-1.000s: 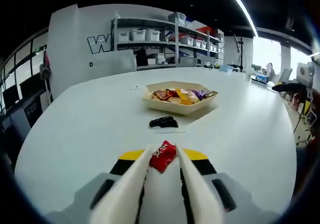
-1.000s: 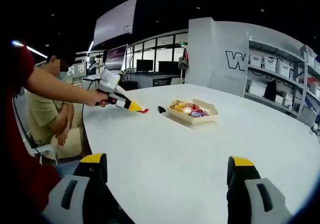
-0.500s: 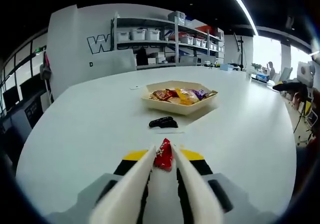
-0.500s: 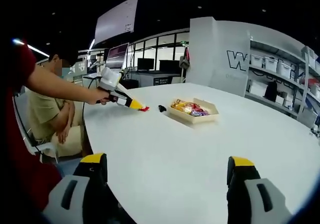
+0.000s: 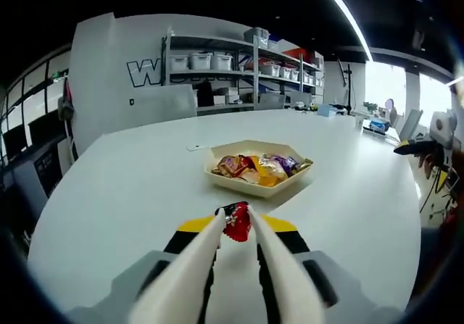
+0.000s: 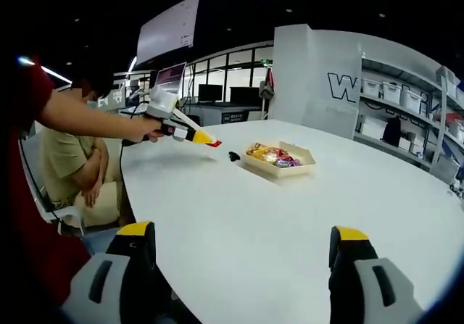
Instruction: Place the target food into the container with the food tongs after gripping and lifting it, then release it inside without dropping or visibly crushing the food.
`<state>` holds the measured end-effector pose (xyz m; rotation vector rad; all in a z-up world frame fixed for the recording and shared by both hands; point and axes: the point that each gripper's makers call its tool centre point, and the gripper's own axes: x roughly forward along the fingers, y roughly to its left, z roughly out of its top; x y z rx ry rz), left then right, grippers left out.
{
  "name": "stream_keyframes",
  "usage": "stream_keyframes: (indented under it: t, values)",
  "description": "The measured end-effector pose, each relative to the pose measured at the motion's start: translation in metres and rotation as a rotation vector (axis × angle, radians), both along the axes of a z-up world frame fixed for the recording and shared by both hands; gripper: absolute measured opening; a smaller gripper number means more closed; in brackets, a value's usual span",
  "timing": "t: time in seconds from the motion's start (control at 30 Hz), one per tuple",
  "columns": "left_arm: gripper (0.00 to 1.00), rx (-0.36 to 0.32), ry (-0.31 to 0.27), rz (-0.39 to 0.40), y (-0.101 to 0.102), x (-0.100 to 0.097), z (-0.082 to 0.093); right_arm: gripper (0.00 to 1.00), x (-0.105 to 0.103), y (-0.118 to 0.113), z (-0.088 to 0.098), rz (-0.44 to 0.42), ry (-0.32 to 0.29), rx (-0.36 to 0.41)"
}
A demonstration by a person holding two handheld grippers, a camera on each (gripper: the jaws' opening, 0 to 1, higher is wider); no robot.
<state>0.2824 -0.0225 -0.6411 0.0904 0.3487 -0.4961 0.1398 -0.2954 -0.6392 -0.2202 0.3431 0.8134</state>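
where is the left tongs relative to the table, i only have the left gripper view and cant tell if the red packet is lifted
Observer: In the right gripper view the left tongs are in the air above the white table, with the red snack packet at their tip, clear of the surface.
Operator: how far along to the tray
Observer: From that side they are short of the tray of snacks, with a small black object lying on the table between them.
Operator: and the right tongs
Observer: The right tongs are open, holding nothing.
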Motion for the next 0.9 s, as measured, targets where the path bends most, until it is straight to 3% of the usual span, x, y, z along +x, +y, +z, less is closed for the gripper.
stream_keyframes:
  t: [0.57,0.83,0.9]
  values:
    - [0.21,-0.03,-0.025,-0.042,-0.024,0.018,0.019,0.99,-0.001,-0.006,0.001,-0.015,0.0,-0.011]
    - [0.22,-0.023,-0.008,-0.053,-0.026,0.018,0.012,0.99,-0.002,-0.005,0.0,-0.016,0.002,-0.015]
    - [0.24,-0.038,0.043,-0.078,-0.033,0.011,0.001,0.98,-0.003,-0.006,-0.001,-0.017,0.004,-0.018]
